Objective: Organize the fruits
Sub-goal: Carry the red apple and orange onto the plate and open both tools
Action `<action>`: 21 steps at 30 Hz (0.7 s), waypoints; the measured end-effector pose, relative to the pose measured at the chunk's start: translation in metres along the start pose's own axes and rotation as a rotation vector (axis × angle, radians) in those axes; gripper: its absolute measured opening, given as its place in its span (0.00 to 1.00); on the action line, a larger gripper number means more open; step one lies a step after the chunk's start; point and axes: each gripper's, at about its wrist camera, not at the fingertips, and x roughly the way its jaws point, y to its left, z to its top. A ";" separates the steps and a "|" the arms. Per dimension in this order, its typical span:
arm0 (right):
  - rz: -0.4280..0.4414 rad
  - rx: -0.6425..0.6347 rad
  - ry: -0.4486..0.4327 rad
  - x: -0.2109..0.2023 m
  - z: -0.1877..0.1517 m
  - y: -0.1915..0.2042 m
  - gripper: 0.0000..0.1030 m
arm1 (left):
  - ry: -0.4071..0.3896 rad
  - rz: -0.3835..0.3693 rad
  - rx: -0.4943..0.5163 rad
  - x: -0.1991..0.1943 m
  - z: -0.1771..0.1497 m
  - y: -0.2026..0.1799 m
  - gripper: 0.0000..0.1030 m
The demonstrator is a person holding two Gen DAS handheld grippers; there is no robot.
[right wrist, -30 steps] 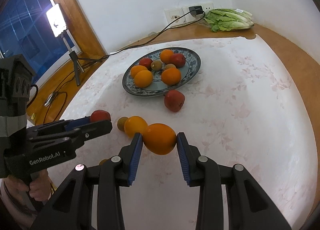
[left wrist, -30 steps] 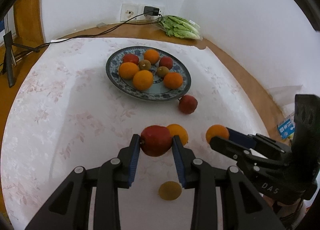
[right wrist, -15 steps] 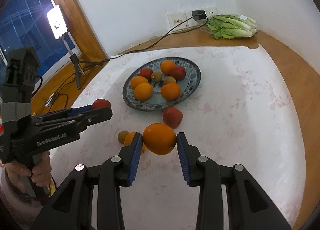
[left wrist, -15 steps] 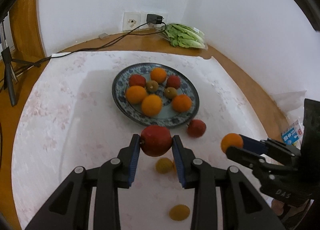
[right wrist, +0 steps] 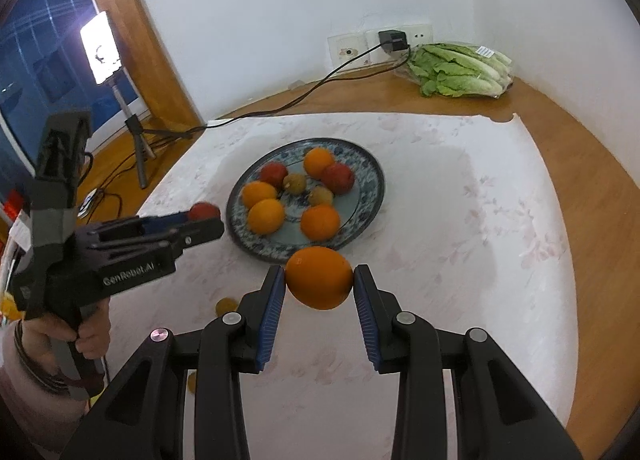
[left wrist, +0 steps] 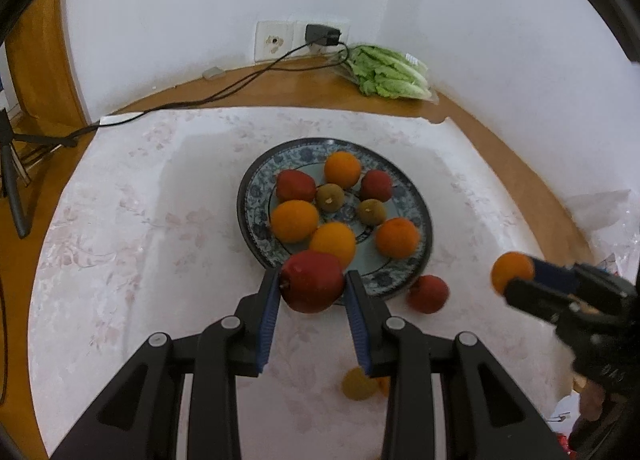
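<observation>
My left gripper (left wrist: 312, 292) is shut on a red apple (left wrist: 312, 280) and holds it in the air just before the near rim of the blue patterned plate (left wrist: 256, 183). My right gripper (right wrist: 319, 287) is shut on an orange (right wrist: 319, 276), also raised near the plate's (right wrist: 370, 167) front rim. The plate holds several oranges, two red apples and two kiwis. A red apple (left wrist: 427, 293) lies on the cloth beside the plate. A kiwi (left wrist: 358, 383) and an orange edge lie on the cloth below my left gripper. The kiwi also shows in the right wrist view (right wrist: 225, 306).
A white flowered cloth (left wrist: 120, 244) covers the wooden table. Bagged lettuce (left wrist: 390, 73) lies at the back by the wall sockets, with a black cable (left wrist: 224, 93) running left. A lamp on a tripod (right wrist: 102, 49) stands at the left.
Both grippers have risen and moved forward toward the plate, each carrying its fruit. The loose fruits on the cloth now lie below and behind the fingers.
</observation>
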 end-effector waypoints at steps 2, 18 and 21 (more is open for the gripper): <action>-0.003 0.013 0.006 0.005 0.004 -0.004 0.35 | 0.013 -0.003 -0.006 0.007 0.001 0.003 0.33; -0.050 0.027 0.025 0.065 0.037 -0.030 0.35 | -0.025 0.043 0.045 0.034 0.013 0.017 0.33; -0.036 0.018 0.026 0.075 0.041 -0.029 0.35 | -0.030 0.069 0.058 0.038 0.017 0.018 0.33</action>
